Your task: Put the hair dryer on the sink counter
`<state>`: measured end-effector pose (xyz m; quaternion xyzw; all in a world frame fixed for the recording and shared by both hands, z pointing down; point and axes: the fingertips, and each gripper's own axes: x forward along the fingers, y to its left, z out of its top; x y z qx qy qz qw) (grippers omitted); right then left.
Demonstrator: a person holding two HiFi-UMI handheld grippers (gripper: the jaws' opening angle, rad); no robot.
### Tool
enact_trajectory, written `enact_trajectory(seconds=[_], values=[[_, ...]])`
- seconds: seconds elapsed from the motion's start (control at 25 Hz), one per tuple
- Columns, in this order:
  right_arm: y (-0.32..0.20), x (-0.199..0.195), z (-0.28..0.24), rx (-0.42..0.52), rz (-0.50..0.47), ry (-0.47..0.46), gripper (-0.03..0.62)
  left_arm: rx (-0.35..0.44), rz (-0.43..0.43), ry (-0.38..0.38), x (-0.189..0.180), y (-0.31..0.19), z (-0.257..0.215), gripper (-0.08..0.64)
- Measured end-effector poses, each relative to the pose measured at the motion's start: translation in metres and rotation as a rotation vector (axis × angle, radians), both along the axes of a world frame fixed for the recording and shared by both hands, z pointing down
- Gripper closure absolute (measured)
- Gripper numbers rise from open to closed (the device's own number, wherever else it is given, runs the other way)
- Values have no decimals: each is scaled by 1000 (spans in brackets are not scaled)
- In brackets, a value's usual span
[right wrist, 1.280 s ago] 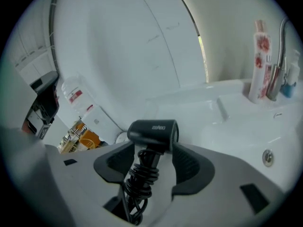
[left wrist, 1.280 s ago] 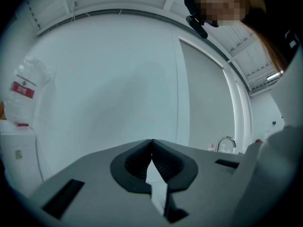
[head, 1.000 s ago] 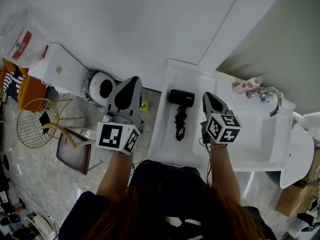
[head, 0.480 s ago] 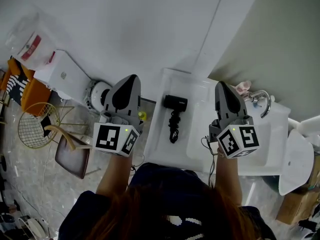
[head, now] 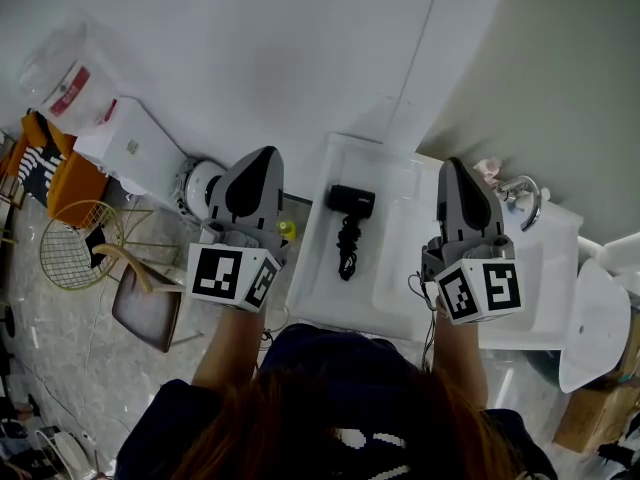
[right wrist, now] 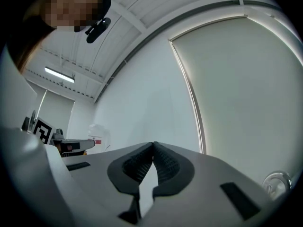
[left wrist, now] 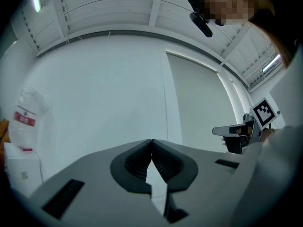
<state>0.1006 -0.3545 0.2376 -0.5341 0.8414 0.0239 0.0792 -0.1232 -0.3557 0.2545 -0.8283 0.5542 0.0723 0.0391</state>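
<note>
Nearest the camera, at the bottom of the head view, the person's forearms reach forward with a marker cube (head: 232, 276) at each wrist. From them the two tools point toward the top of the frame.

The left gripper (head: 262, 160) sits at centre left, over the floor beside the counter. In its own view its jaws are clenched tip to tip, with only bare wall showing through the gap below the tips, so it carries nothing. The right gripper (head: 452, 165) sits at centre right, above the basin (head: 405, 258). It is likewise closed on itself and empty, its tips meeting against the pale wall.

Between them and further off, the hair dryer (head: 350, 203) lies on the flat white sink counter (head: 315, 268), left of the basin. Its cord (head: 347, 243) is bunched just below it in the frame. Neither tool touches the dryer, and both are well apart from it, one on each side. That reads as a finished placement, with the tools probably held clear so nothing nudges the dryer or snags the cord.

Further right, the faucet (head: 525, 200) curves over the basin's far edge, and the blank wall (head: 300, 48) lies beyond.
</note>
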Motion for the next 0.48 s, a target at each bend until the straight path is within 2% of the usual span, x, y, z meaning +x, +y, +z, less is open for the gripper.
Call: enact_trajectory(seconds=[0.48], values=[[4, 1, 3, -18, -5, -13, 577, -11, 8, -6, 4, 1, 5, 541]])
